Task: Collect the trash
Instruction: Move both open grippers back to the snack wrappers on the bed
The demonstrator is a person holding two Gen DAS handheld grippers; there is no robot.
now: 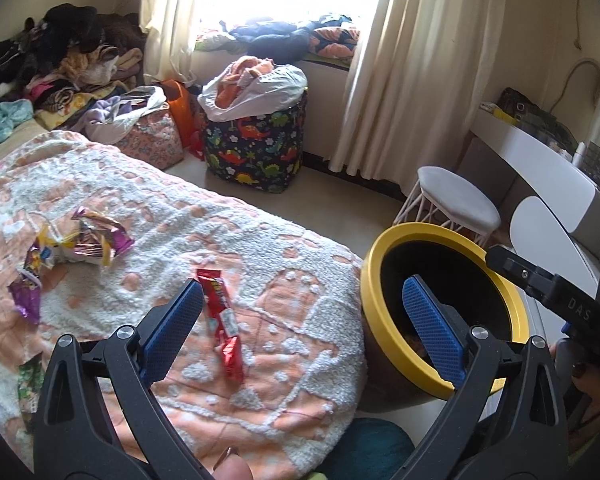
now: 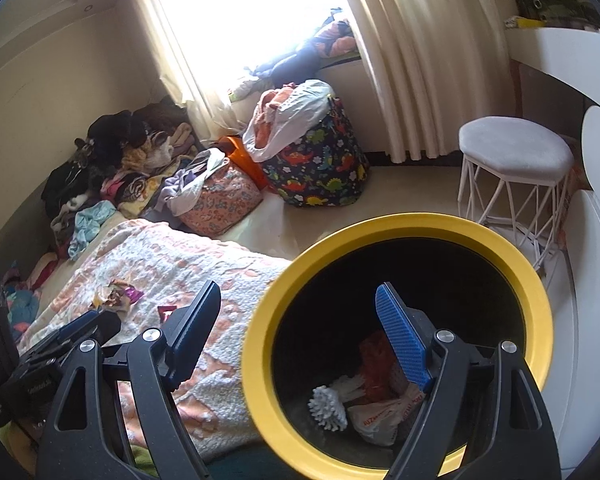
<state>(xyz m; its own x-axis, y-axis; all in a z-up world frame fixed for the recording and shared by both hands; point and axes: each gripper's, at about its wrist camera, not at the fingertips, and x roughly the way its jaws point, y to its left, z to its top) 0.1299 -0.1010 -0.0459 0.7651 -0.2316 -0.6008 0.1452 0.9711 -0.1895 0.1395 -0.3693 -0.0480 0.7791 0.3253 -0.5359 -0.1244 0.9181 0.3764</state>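
Your right gripper [image 2: 296, 316] stands wide open and empty above the mouth of the yellow-rimmed bin [image 2: 532, 280]. One of its fingers hangs inside the opening, the other outside the rim, over the blanket [image 2: 236, 264]. Bagged rubbish and a white spiky piece already lie at the bottom of the bin. Judged from this, the drop-off step on the right side is complete, and this gripper is free for another pickup.

Your left gripper [image 1: 300, 320] is also open and holds nothing. The red wrapper [image 1: 222, 324] lies flat on the blanket, between the fingers and close beside the left-hand one as that camera sees it; the pads are not pressing on it. This wrapper is the nearest piece still to collect.

The next move probably calls for lowering the left gripper until both pads straddle the wrapper across its narrow width, then closing. Expect the thin foil to lie tight against the pile, so take care not to pinch the blanket with it.

A crumpled purple and yellow wrapper pile [image 1: 88, 236] remains further up the blanket, well apart from the bin.
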